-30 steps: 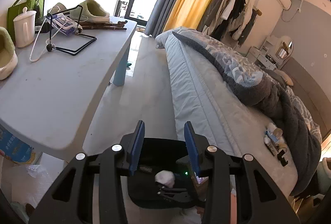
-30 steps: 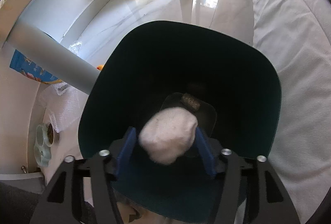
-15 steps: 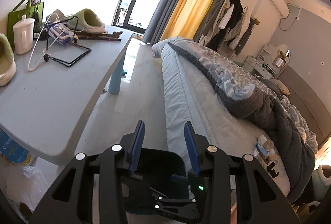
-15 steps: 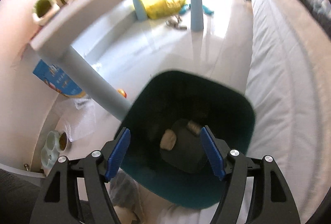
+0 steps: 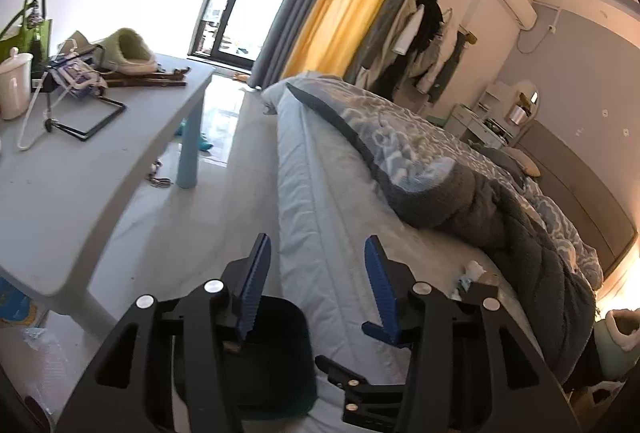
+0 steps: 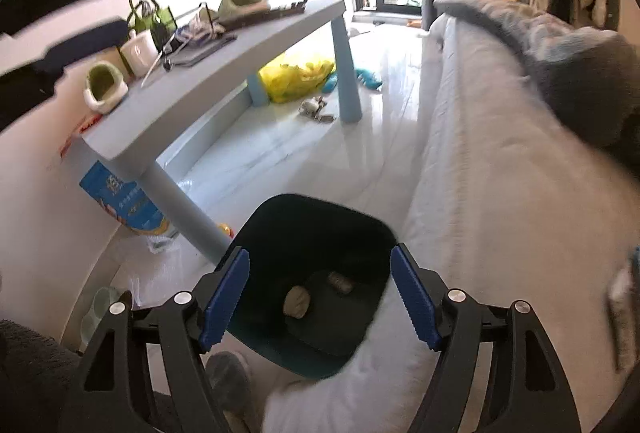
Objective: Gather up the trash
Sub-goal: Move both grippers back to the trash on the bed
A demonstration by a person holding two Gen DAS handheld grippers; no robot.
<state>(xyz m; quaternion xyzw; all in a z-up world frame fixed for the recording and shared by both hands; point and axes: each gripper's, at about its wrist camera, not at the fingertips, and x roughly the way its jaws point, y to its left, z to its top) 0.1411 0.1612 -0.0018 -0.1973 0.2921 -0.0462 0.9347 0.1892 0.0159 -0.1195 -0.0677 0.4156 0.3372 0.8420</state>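
A dark teal bin stands on the floor between the bed and the table. A crumpled pale wad and a smaller scrap lie on its bottom. My right gripper hangs above the bin, open, with nothing between its blue pads. In the left wrist view the bin sits low behind my left gripper. The left jaws are opening and hold nothing. Small white and blue litter lies on the mattress near the blanket's edge.
The pale blue table on the left carries slippers, a white mug and a green bag. A yellow bag lies under it. The bed with its grey blanket fills the right. A blue package leans by the near table leg.
My right gripper let go of the white wad, which now lies in the bin, then rose and tipped upward. My left gripper lifted, swung toward the bed, and its jaws widened.
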